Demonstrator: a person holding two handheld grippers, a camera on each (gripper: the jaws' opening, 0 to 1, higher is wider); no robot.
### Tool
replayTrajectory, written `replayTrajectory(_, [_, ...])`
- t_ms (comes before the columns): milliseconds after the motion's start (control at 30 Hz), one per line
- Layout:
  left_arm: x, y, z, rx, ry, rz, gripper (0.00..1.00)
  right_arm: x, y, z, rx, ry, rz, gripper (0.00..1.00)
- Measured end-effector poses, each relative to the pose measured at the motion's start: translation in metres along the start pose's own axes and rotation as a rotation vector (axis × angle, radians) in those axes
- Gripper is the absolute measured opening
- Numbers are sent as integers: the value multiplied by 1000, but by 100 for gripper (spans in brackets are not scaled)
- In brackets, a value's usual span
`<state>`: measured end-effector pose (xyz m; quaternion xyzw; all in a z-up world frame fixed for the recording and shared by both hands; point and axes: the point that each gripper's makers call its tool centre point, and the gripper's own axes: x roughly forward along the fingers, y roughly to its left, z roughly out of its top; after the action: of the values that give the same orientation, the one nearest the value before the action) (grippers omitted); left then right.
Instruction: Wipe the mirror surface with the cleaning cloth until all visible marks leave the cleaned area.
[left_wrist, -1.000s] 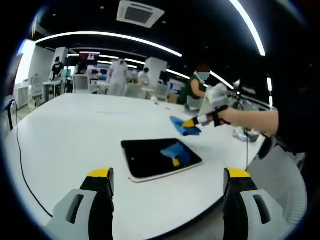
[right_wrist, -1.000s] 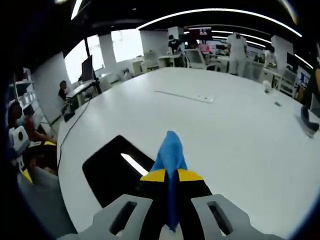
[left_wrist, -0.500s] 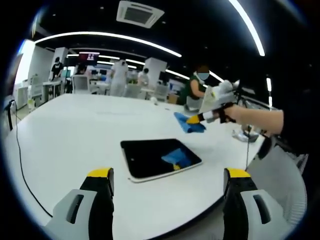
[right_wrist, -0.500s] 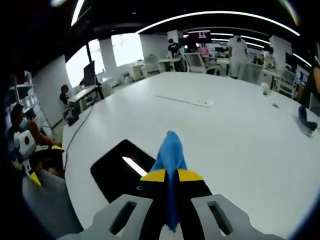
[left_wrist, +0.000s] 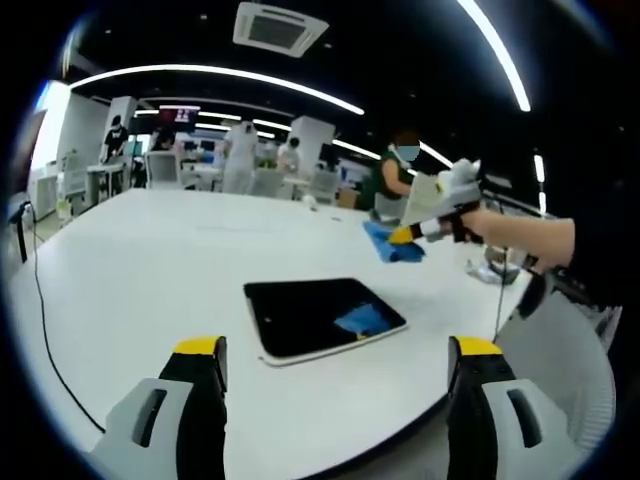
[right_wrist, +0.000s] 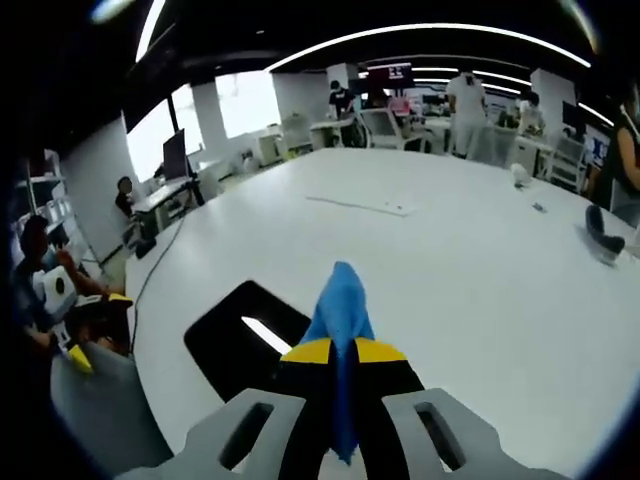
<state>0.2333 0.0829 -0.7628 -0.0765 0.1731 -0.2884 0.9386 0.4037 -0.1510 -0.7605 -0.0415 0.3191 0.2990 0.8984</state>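
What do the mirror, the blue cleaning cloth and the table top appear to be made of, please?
The mirror looks like glossy glass in a thin pale frame: it reflects the cloth and a ceiling light strip. The cleaning cloth, pinched in the right gripper, seems soft, matte fabric, possibly microfibre, since it folds and droops. The table appears to be smooth white laminate with a faint sheen, though I cannot be sure.

A large open office with a dark ceiling crossed by long curved light strips and fitted with a square air vent. A wide white table takes up the foreground. Behind it stand desks, chairs and white pillars, with several people among them. Bright windows line one wall.
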Motion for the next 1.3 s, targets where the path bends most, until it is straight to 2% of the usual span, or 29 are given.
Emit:
replayTrajectory(500, [0,-2,-1,-1,3,-9,92,-16,-10,-12,10,13,-28,2])
replayTrajectory(833, [0,-2,0,-1,2,-12,92,-24,-25,-38,57,43,-51,2])
replayTrajectory(1133, [0,-2,-1,0,5,-9,93,-23,-26,-46,62,55,-47,2])
replayTrajectory(1300, [0,-1,-1,2,6,-5,93,-19,-27,-56,73,74,-42,2])
